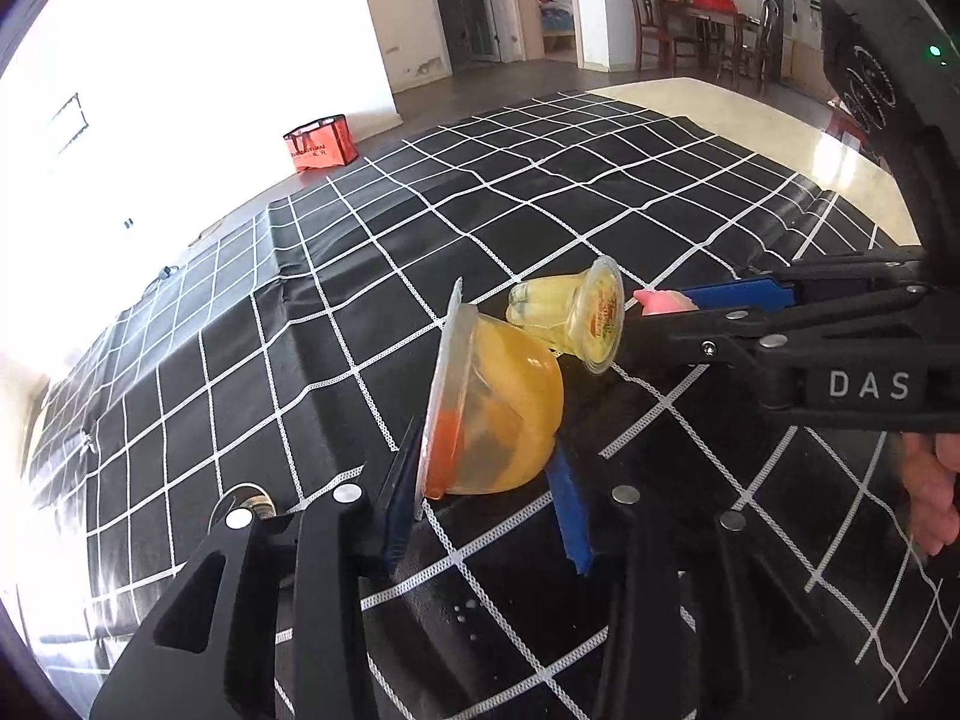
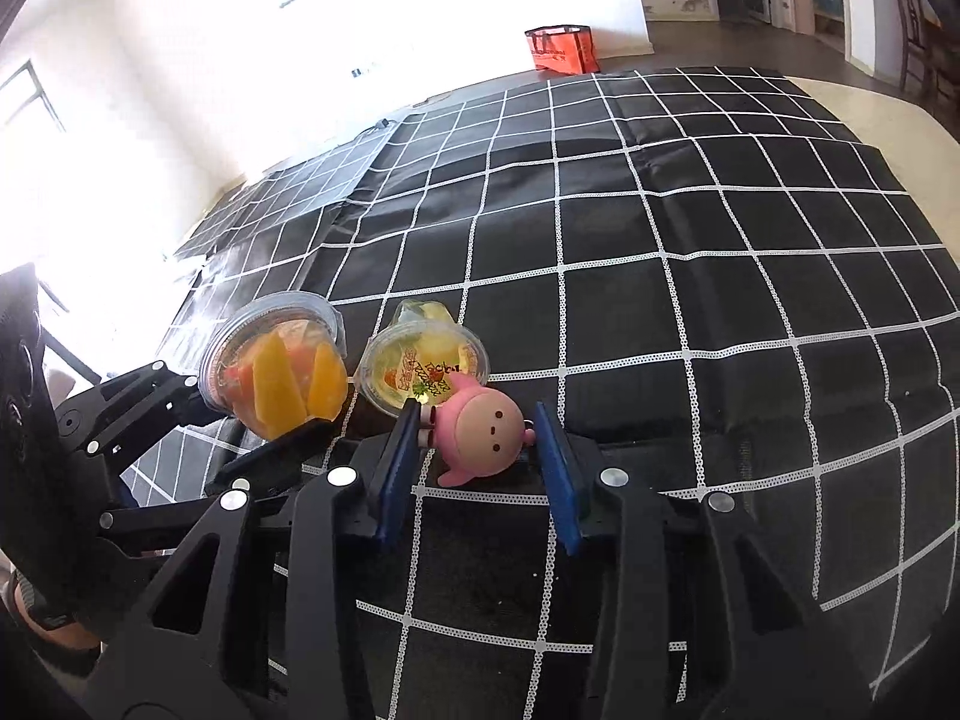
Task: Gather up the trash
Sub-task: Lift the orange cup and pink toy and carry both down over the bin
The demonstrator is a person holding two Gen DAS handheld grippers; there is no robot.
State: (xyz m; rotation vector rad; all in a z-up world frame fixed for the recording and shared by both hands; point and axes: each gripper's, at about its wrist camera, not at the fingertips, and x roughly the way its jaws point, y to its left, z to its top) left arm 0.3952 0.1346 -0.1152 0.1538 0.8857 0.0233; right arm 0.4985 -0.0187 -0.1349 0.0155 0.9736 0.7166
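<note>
Black cloth [image 1: 540, 192] crossed by a white grid covers the pale surface [image 1: 780, 120], with an orange bag [image 1: 321, 143] on the floor at upper left of the left wrist view and chairs around a far table at upper right.

Low in that view, the left hand-held gripper [image 1: 489, 504] clamps its blue pads on an orange fruit cup [image 1: 498, 408], a clear sealed tub of orange wedges tipped on its side, foil lid facing left. Just beside it, right of centre, lies a smaller yellow jelly cup [image 1: 570, 315], also on its side on the cloth.

In the right wrist view's lower middle, the right hand-held gripper [image 2: 477, 459] is closed narrowly on a pink toy figure [image 2: 483, 432], which touches the jelly cup's printed lid.
</note>
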